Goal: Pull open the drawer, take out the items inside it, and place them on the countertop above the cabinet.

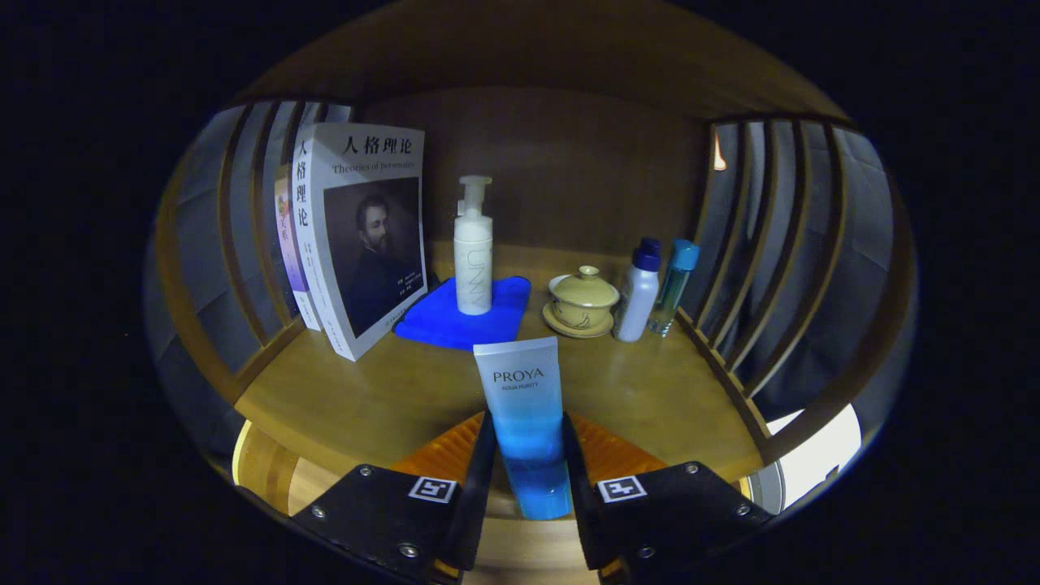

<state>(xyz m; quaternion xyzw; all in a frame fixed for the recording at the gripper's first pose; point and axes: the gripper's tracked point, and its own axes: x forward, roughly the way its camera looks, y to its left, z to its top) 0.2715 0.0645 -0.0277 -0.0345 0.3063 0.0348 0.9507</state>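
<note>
A blue and white tube (524, 422) is pinched upright between the two fingers of the gripper (526, 467), which press on both its sides. It is held just above the front of the wooden countertop (382, 398). Beyond it, a white pump bottle (473, 252) is stood on a blue cloth (463, 317). Books (357, 236) are leaned on one side; a lidded cup (582, 302) and two small bottles (654, 288) are seen on the other.

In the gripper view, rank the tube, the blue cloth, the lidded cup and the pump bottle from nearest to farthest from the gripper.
1. Tube: between the fingers of the gripper, clamped.
2. Blue cloth: beyond the tube, slightly left; its front edge comes first.
3. Lidded cup and pump bottle: too close to call. The cup sits right of the cloth; the bottle stands on it.
</note>
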